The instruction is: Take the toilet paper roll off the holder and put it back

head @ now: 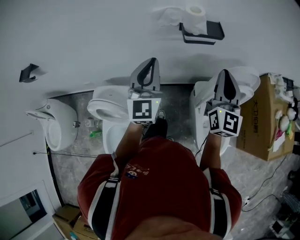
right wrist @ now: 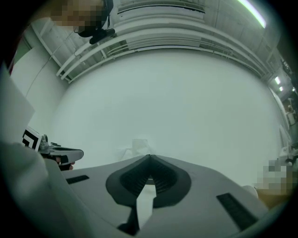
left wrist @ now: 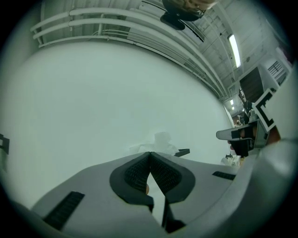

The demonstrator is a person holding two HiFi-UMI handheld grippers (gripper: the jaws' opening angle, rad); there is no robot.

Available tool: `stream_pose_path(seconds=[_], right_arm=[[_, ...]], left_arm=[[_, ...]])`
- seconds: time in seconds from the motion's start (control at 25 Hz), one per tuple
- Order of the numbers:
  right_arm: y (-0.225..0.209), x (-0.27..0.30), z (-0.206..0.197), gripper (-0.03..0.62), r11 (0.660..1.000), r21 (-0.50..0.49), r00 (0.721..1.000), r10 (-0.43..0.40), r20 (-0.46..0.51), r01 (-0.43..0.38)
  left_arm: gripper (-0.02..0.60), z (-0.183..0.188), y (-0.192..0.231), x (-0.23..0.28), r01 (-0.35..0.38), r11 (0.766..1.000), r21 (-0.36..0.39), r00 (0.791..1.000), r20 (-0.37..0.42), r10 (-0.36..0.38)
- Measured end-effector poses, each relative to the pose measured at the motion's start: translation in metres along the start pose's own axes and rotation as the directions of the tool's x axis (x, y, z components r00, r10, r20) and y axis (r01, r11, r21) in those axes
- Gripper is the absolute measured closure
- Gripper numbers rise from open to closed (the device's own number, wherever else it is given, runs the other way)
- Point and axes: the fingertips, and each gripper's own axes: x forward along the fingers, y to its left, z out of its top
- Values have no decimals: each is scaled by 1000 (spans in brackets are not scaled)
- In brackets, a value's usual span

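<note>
Approach stage, by my reading. Facing the wall (head: 93, 37), the left hand-held gripper (head: 152, 62) and right hand-held gripper (head: 225, 72) are both clenched and empty (well short of target). The holder (head: 208, 33) carries the toilet paper roll (head: 196, 12). Next, the jaws must open around it.

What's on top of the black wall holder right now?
A white toilet paper roll stands on the holder, loose paper trailing left. The holder's surface beneath the roll is covered.
</note>
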Motion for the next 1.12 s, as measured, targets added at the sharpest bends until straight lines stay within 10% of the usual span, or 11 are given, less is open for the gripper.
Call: stream_pose_path(seconds=[0.76,1.12], right_arm=[[41,164,2,580,998,-44,999,39,18,-38],[63,213,6,284,990,-36,990,138,-23,-138]], left_arm=[[563,-36,67,132,122,989,-87,993,15,-121],[563,-50,73,158,149,982,-113,989,4,-149]])
